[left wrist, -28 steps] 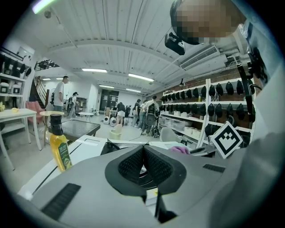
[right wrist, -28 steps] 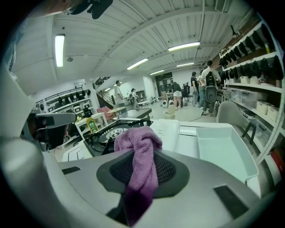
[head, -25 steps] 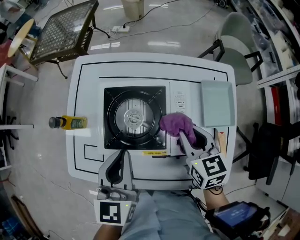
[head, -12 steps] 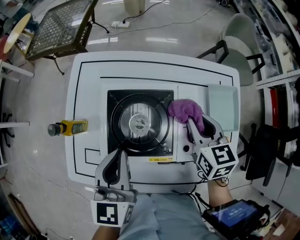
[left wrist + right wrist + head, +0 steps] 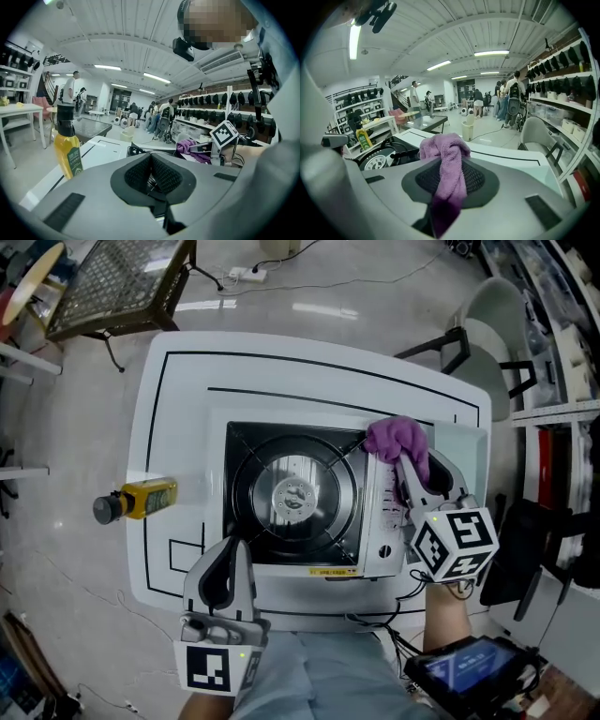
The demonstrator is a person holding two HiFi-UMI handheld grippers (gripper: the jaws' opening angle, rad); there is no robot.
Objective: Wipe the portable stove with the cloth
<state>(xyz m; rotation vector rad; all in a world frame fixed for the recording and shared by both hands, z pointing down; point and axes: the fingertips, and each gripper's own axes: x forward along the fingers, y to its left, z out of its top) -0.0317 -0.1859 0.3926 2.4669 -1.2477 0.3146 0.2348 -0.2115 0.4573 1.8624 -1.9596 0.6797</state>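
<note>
The portable stove sits mid-table, with a black burner well and a white control panel on its right. My right gripper is shut on a purple cloth, which is pressed at the stove's far right corner. In the right gripper view the cloth hangs bunched between the jaws, with the burner to its left. My left gripper hovers at the stove's near left edge, shut and empty. The left gripper view shows its pads meeting, and the cloth beyond.
A yellow oil bottle stands on the white table left of the stove. A pale translucent tray lies right of the stove. A chair stands beyond the table's right corner, and a wire-mesh table at the far left.
My right gripper has slid the cloth away from me along the stove's right panel, from near the knob to the far right corner. My left gripper edged slightly forward.
</note>
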